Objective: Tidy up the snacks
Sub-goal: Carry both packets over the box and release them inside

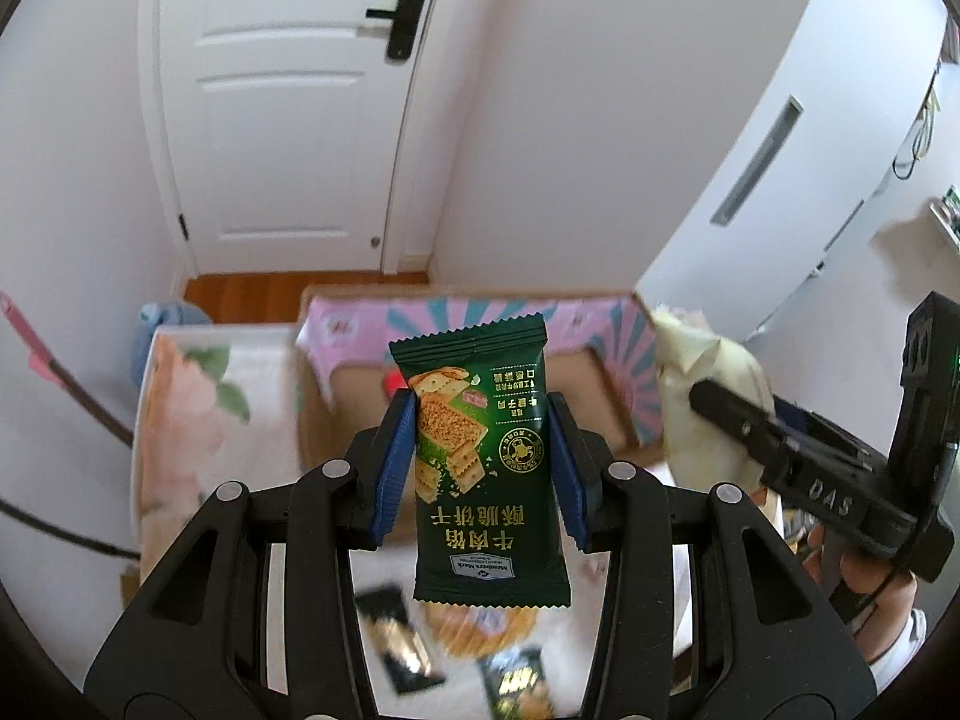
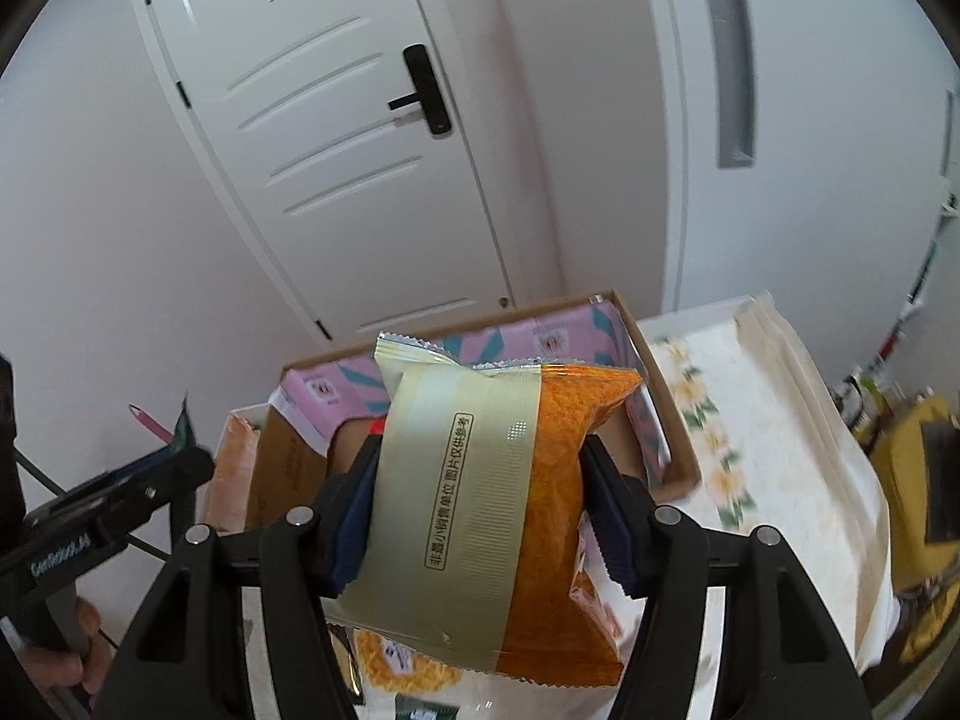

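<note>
Left gripper (image 1: 483,468) clamps a dark green cracker packet (image 1: 480,456) by its long edges between blue pads, holding it in the air above the table; right gripper (image 2: 480,510) is closed on a wider cream-and-orange snack bag (image 2: 504,510), likewise lifted clear. Behind both stands a white door (image 1: 288,108) with a black handle (image 1: 399,12), and to the right of it a tall white cabinet (image 1: 780,138) with a recessed grip. The table wears a floral cloth (image 2: 750,420). On it, directly beyond the two raised packets, sits an open cardboard box (image 2: 672,420) with pink and teal printed flaps (image 1: 354,330); something red shows inside, too hidden to name. More snacks lie blurred on the cloth under the grippers: an orange bag (image 1: 480,630) and small dark packets (image 1: 396,636). In the left view the right gripper reaches in from the right with its cream bag; a hand (image 1: 864,564) shows below it. A pink-tipped stick (image 1: 36,354) leans at the far left edge.
</note>
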`<act>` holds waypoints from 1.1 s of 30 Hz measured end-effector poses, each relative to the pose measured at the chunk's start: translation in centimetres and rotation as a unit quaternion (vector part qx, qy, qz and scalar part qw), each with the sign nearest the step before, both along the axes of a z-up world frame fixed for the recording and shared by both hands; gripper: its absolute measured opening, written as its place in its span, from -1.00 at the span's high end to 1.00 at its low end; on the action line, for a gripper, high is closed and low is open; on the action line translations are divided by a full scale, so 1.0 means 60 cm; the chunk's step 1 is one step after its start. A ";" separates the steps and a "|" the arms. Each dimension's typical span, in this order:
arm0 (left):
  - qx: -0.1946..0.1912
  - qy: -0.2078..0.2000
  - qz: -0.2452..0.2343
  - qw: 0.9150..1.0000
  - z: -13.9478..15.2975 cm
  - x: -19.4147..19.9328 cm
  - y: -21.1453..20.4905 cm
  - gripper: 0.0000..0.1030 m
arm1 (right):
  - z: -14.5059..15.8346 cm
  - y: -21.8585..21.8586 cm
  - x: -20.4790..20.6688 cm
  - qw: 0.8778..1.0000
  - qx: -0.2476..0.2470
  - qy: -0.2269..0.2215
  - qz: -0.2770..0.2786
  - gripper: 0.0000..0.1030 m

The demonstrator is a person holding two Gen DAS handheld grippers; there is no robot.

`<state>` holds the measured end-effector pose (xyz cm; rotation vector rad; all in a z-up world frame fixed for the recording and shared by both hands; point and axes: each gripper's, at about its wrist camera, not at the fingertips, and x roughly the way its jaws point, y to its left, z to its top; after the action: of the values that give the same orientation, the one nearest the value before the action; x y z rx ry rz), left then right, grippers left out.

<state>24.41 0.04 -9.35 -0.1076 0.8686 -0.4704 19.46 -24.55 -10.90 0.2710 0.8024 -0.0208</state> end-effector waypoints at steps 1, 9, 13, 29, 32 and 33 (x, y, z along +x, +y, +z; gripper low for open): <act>0.003 0.001 0.000 1.000 -0.001 0.014 -0.012 0.25 | 0.002 -0.008 0.013 1.000 0.001 0.002 0.009 -0.13; 0.030 0.047 0.014 0.998 -0.056 0.117 -0.092 0.25 | -0.010 -0.056 0.097 0.998 -0.007 0.014 0.060 -0.13; 0.055 0.064 0.024 0.996 -0.089 0.132 -0.109 0.20 | -0.030 -0.068 0.118 0.997 -0.006 0.026 0.075 -0.14; 0.081 0.057 0.117 0.988 -0.096 0.067 -0.030 -0.99 | -0.090 -0.072 0.175 0.988 0.019 0.078 0.132 -0.14; 0.079 0.052 0.131 0.987 -0.089 0.056 -0.016 -0.99 | -0.110 -0.059 0.190 0.984 0.023 0.097 0.148 -0.17; 0.080 0.049 0.136 0.986 -0.086 0.052 -0.013 -0.99 | -0.116 -0.055 0.194 0.983 0.023 0.105 0.151 -0.22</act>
<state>27.52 -0.72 -14.50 -0.1011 0.9691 -0.1405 31.11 -27.88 -17.85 0.1904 1.0482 0.2585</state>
